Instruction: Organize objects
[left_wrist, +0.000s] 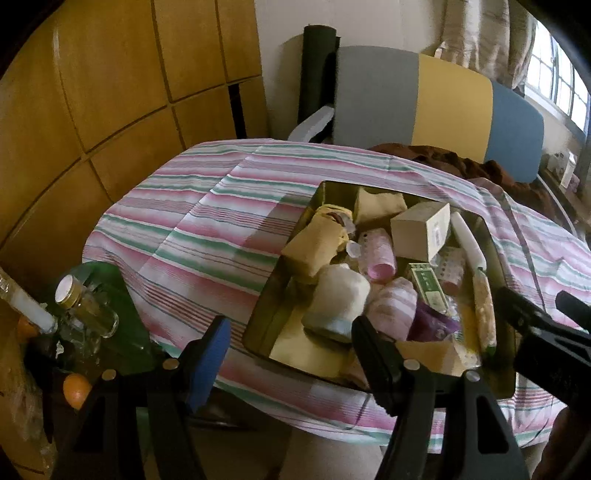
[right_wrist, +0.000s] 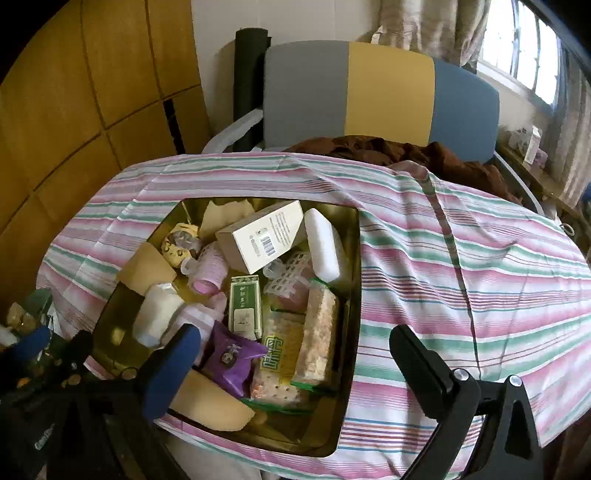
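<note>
A: 2 grippers, both empty. The left gripper (left_wrist: 291, 347) has its fingers spread wide and hangs over the near-left corner of the gold tin (right_wrist: 110, 295); the right gripper (right_wrist: 295, 350) is spread just as wide above the tin's near edge.

B: And the objects themselves?

A: Nearly all sit inside the tin, piled loosely. A white carton (right_wrist: 264, 234) leans across the far part of the tin, with a white foam block (right_wrist: 325, 243) just right of it. Pink hair rollers (right_wrist: 210, 269) lie near the tin's middle, a green packet (right_wrist: 243, 308) beside them, a purple sachet (right_wrist: 231, 360) and a cracker pack (right_wrist: 317, 339) toward the tin's near side, and a rolled white cloth (right_wrist: 157, 314) by its left wall.

B: Anything outside the tin?

A: On the striped cloth (right_wrist: 443, 277) around the tin, nothing that I can see. Left of the tin, past the table's edge, stands a glass bottle (left_wrist: 88, 310), apart from the heap.

B: So how far along?

A: Hard to settle. Everything gathered in the tin fits a job close to done, or a jumble waiting to be sorted out onto the cloth. Nothing is gripped either way.
</note>
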